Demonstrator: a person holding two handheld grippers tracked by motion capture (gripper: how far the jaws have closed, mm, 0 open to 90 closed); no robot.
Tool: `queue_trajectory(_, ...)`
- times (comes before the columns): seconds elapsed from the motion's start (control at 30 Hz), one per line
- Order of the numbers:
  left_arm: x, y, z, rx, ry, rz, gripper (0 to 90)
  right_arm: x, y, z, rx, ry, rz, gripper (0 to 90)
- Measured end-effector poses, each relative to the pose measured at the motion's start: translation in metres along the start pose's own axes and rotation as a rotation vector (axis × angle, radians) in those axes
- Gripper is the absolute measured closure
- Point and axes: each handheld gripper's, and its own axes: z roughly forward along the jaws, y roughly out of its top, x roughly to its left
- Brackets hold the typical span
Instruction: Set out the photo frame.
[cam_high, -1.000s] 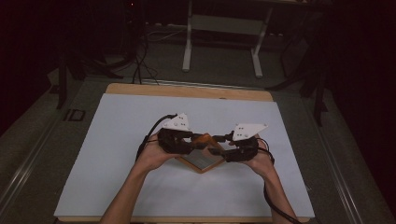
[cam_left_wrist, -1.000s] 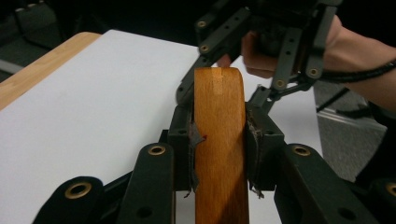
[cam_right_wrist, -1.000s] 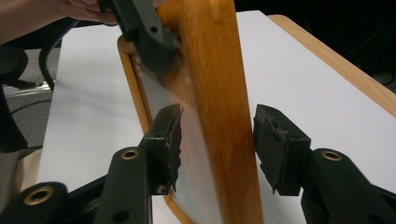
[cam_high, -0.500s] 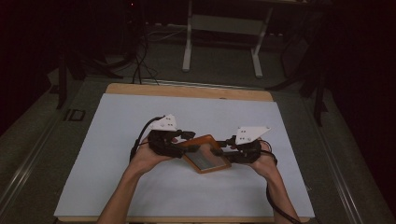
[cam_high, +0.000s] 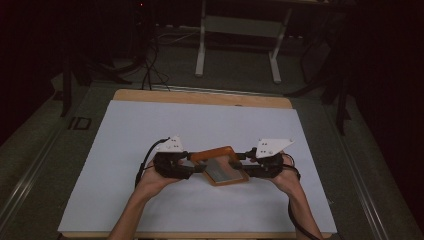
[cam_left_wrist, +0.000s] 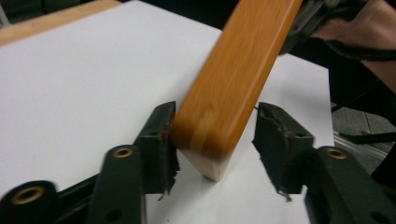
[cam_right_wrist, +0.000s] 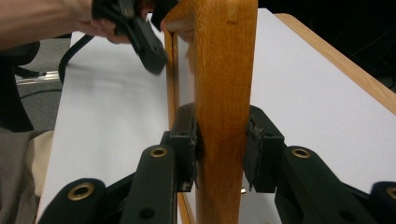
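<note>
Held between both grippers above a white-covered table (cam_high: 150, 130): a rectangular orange-brown wooden picture frame (cam_high: 222, 165). Right gripper (cam_right_wrist: 219, 144) clenched on one edge, carrying the weight; left gripper (cam_left_wrist: 215, 140) loosened around the opposite corner, apparently only steadying.

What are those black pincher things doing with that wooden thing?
A person is holding a two-jaw gripper in each hand and using them on a wooden picture frame over a white-covered table. The right gripper is squeezed shut on one side of the frame. The left gripper has its jaws around the other end: one jaw touches the wood, while the other stands a little apart, so it is open. In the left gripper view the frame tilts, with one corner down near the table.
</note>
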Motion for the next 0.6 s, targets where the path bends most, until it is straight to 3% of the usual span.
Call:
queue_trajectory(0.2, -0.001, -0.006, 0.013, 0.041, -0.001, 0.002, 62.5, 0.002, -0.008, -0.006, -0.012, -0.011, 0.011, 68.2)
queue_trajectory(0.6, -0.010, -0.002, 0.021, 0.014, 0.020, 0.046, 66.5, 0.002, -0.023, -0.017, 0.006, -0.057, 0.044, 66.9)
